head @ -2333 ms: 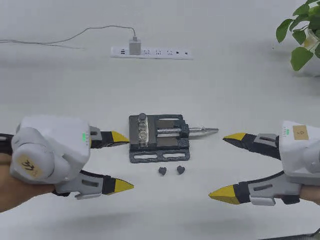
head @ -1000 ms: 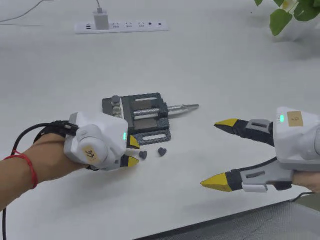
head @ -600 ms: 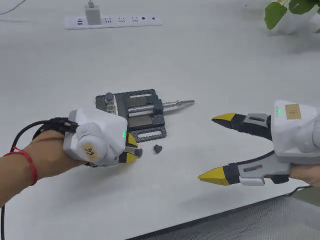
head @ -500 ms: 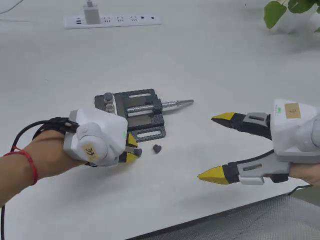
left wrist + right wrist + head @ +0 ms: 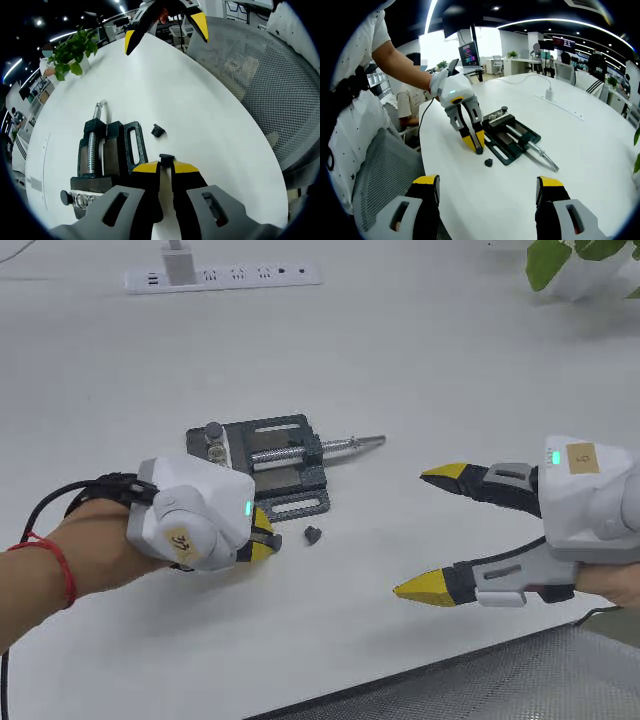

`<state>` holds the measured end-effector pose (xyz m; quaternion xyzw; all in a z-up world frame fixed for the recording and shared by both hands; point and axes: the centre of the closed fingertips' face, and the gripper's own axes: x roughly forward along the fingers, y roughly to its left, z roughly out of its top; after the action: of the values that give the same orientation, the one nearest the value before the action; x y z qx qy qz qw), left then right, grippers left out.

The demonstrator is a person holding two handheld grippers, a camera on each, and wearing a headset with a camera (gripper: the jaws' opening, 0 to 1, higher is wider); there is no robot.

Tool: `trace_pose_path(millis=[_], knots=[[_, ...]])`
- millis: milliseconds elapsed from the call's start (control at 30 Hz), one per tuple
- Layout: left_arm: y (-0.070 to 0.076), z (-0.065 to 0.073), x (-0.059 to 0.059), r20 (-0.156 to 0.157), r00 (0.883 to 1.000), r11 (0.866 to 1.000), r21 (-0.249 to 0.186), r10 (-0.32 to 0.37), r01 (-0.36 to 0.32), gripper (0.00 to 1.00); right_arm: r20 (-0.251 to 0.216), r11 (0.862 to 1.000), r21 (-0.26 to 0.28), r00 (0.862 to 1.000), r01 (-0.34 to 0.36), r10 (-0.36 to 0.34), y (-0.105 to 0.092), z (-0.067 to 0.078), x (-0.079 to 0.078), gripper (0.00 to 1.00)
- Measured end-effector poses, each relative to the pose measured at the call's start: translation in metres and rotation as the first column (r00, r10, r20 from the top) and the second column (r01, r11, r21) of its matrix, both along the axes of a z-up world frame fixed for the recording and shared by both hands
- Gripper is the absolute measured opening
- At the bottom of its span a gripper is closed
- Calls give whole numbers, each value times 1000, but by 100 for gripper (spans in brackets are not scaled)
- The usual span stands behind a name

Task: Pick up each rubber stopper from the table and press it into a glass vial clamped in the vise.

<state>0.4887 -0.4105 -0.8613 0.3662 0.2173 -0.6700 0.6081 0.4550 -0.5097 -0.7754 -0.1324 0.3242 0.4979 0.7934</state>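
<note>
**Head view:** The left gripper (image 5: pixel 257 543) is resting low toward the near edge of the tabletop (image 5: pixel 420 370). It is just in front of the vise (image 5: pixel 268 464), and its yellow tips are drawn together. A loose stopper (image 5: pixel 312 534) is lying on the tabletop just beside those tips. Glass vials (image 5: pixel 216 447) are standing at the vise's left end, and one is wearing a dark fitted stopper (image 5: pixel 213 429). The right gripper (image 5: pixel 428 532) is hovering well apart toward the right edge, with its jaws gaping wide. A power strip (image 5: pixel 225 277) is lying along the far edge, and a plant (image 5: pixel 565 255) is showing at the far right corner.

**Left gripper view:** The left gripper's jaws are pinching a small dark held stopper (image 5: pixel 166 160) between their tips. The loose stopper (image 5: pixel 158 130) is lying just ahead, near the vise (image 5: pixel 107 152). The right gripper (image 5: pixel 165 32) is hanging beyond, spread wide.

**Right gripper view:** The right gripper's (image 5: pixel 488 184) own jaws are standing far apart, gripping nothing. Ahead of them, the left gripper (image 5: pixel 474 142) is pointing down beside the vise (image 5: pixel 515 135). The loose stopper (image 5: pixel 488 162) is lying near its tips.
</note>
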Motion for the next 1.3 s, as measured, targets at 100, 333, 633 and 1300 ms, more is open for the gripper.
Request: trace_pose_path(millis=[100, 333, 633, 1300], knots=[[0, 0, -1, 0, 1000, 1000, -1, 4, -4, 5, 0, 1000, 1, 1000, 0, 0, 1, 1, -2, 77], [1, 1, -1, 4, 1000, 1000, -8, 28, -28, 5, -1, 1000, 5, 1000, -5, 5, 4, 1, -4, 77], [3, 9, -3, -52, 992, 991, -55, 116, -119, 5, 1, 1000, 16, 1000, -21, 21, 11, 3, -1, 75], [14, 86, -14, -304, 871, 834, -289, 386, -470, 4, 73, 987, 86, 989, -137, 131, 65, 52, 16, 68]])
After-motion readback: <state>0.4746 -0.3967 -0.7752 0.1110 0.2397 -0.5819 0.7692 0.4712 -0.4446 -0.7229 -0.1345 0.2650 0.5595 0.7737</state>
